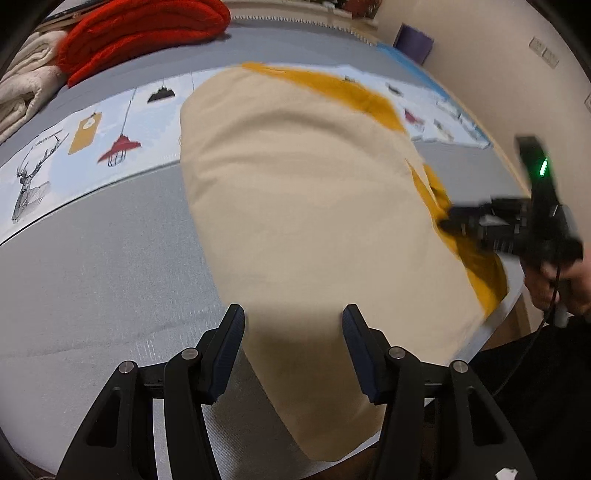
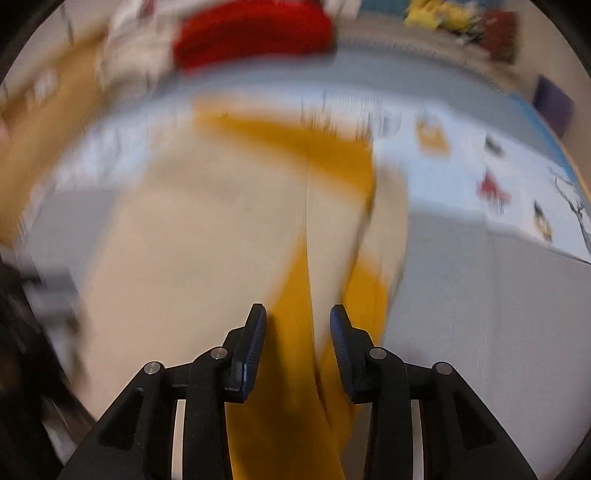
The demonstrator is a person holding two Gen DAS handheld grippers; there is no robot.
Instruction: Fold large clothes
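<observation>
A large cream garment with mustard-yellow parts lies lengthwise on the grey bed, its near end hanging over the front edge. My left gripper is open above the near cream end. The right gripper shows in the left wrist view at the garment's right edge, by a yellow strip. In the blurred right wrist view the right gripper is open over a yellow strip of the same garment.
A red knitted pile and a cream blanket lie at the far left. A printed light-blue sheet crosses the grey bed. A wall stands to the right.
</observation>
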